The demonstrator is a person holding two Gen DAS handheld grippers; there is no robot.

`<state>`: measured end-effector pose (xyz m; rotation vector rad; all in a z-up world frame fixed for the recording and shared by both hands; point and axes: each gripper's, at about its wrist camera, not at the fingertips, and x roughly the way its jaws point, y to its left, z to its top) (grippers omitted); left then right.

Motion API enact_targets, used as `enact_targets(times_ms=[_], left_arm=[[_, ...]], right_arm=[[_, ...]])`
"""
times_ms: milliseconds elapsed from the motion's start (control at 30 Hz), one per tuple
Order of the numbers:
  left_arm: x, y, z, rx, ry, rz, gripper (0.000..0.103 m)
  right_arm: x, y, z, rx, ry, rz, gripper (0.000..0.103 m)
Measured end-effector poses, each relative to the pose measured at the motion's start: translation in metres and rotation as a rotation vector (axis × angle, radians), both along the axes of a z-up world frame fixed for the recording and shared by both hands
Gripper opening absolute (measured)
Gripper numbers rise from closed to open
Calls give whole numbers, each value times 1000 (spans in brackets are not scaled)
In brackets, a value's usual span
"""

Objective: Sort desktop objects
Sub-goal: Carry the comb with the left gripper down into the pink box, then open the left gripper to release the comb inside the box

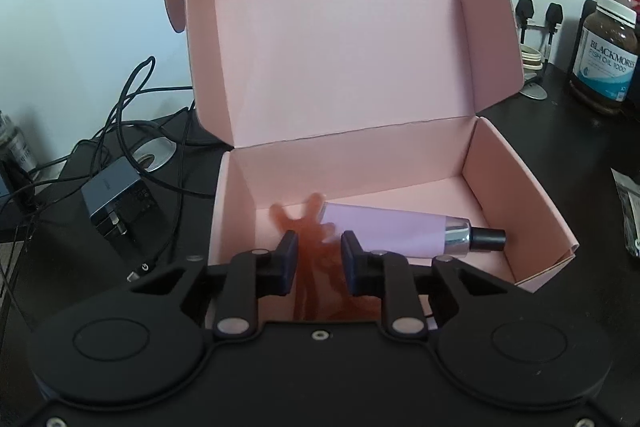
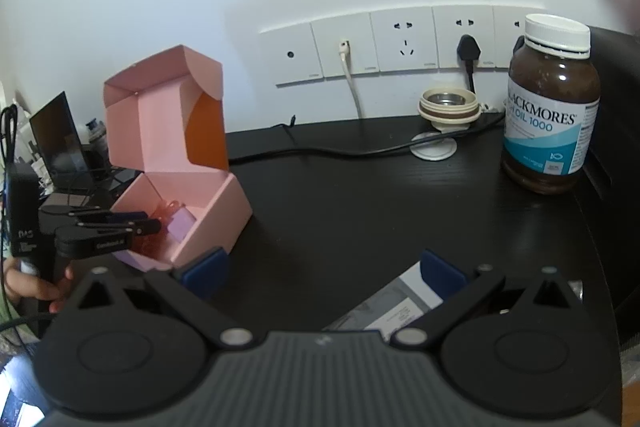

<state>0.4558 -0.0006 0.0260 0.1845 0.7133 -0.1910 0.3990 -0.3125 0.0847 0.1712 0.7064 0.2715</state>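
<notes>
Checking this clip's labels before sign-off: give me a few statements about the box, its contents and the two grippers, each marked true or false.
1. The pink box has its lid open. True.
2. A lilac tube lies inside the box. True.
3. The supplement bottle is inside the box. False: it stands on the desk, apart from the box.
4. The right gripper grips the bottle. False: it is open and empty.
5. An orange translucent hand-shaped toy sits between the left gripper fingers. True.
</notes>
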Motion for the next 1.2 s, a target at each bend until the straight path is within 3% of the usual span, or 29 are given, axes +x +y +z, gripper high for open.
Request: enact_targets(times_ms=[567,633,700,767,867,1000,1067,1200], left_arm=[[-43,-31,-4,-23,-77,43,23],[-46,-30,-4,-45,-78,32,30],[-50,-25,-1,-96,-83,12,60],[-59,-21,3,-127,-116,-7,77],[-75,-19,11,-114,-192,-37,83],[-101,-16,21,-75,-305,-50,103],[-113,-12,23,-51,-356,-48,103],[-129,8,15,-55,-381,-52,103]], right_arm=[[-10,5,6,-29,-14,11,102],[-10,5,5,-49,-13,10,102],[-11,4,3,-68,-11,5,102],[-12,0,1,-81,-4,3,102],[-14,-4,-2,-111,10,14,102],[-21,-1,-7,-217,24,79,102],[-28,2,-10,-266,29,113,102],[-43,7,-14,-339,66,198,102]])
